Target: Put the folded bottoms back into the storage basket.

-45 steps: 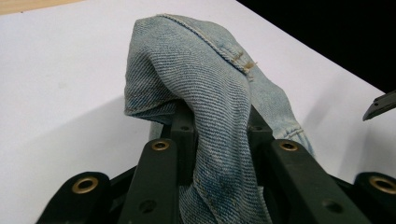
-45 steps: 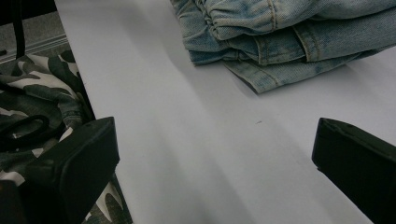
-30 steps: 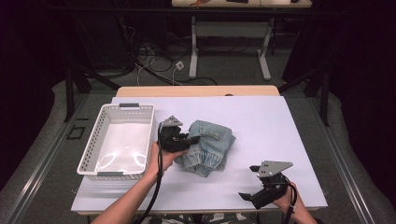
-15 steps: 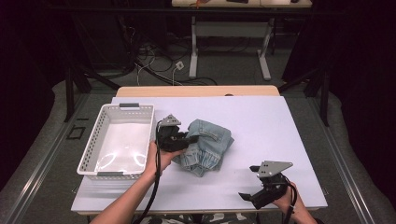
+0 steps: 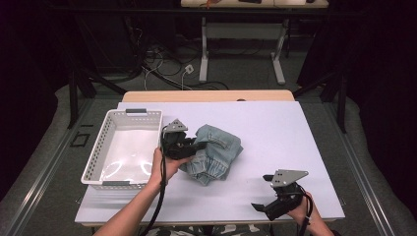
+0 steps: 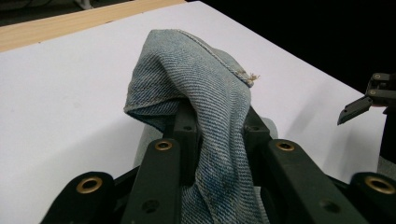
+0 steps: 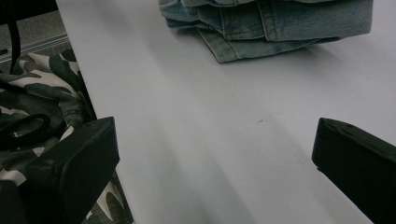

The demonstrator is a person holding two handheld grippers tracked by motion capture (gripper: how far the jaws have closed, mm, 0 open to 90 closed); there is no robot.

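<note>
A crumpled pair of light blue denim jeans lies in the middle of the white table. My left gripper reaches into the garment's left side from the basket side. In the left gripper view its jaws are shut on a raised fold of the denim, which drapes over and between them. My right gripper rests near the table's front right edge, apart from the jeans. Its jaws stand wide open over bare table, with the folded denim farther ahead.
A white perforated basket stands at the table's left, right beside the left hand. A wooden strip borders the far edge. Camouflage-patterned clothing shows past the near edge. The other gripper appears far right in the left gripper view.
The left gripper has crept slightly toward the basket with the denim fold in it. The right gripper has kept still.
</note>
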